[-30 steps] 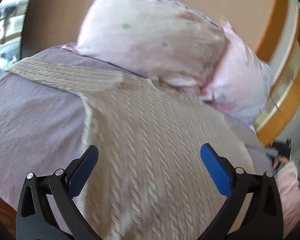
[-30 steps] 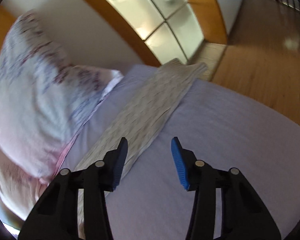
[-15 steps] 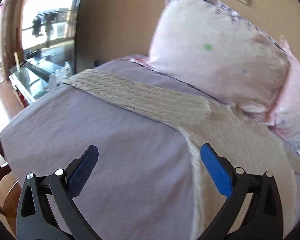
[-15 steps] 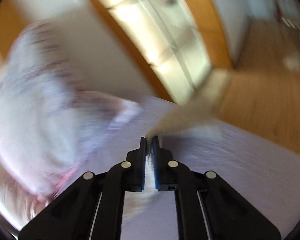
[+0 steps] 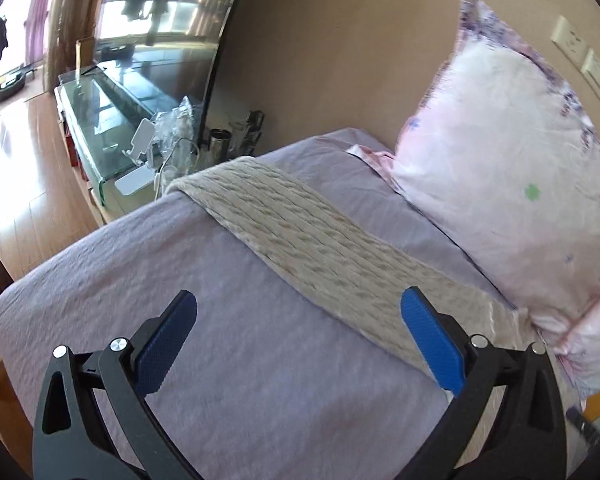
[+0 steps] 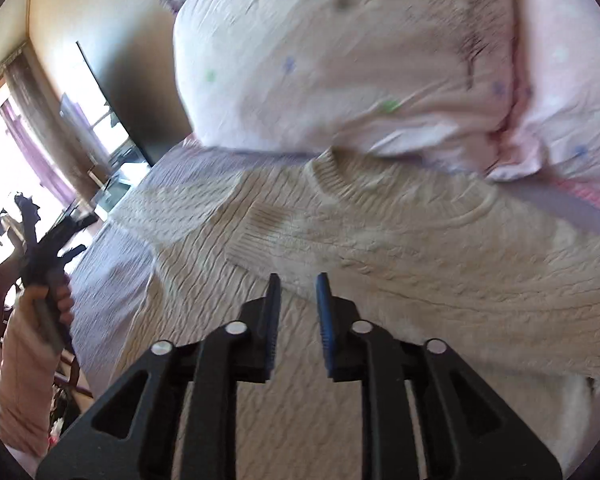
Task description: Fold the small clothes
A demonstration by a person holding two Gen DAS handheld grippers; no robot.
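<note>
A cream cable-knit sweater point(image 6: 380, 248) lies flat on a lilac bed sheet point(image 5: 220, 320). One sleeve is folded across its body, with the ribbed cuff point(image 6: 260, 228) just beyond my right gripper point(image 6: 298, 292). That gripper is open a little and empty, low over the sweater. The other sleeve point(image 5: 300, 232) stretches out over the sheet toward the bed's far edge. My left gripper point(image 5: 300, 320) is wide open and empty, above the sheet beside that sleeve. It also shows in the right wrist view point(image 6: 48, 248), held in a hand at the left.
Two pink pillows point(image 5: 512, 168) point(image 6: 340, 64) lean against the wall right behind the sweater's collar. A glass side table point(image 5: 112, 120) with bottles and a cup stands past the bed's far edge. Wooden floor point(image 5: 16, 152) lies beyond.
My right gripper, shut on the sleeve cuff half a second ago, has carried it across the sweater and let go. My left gripper has swung toward the outstretched sleeve, still open.
</note>
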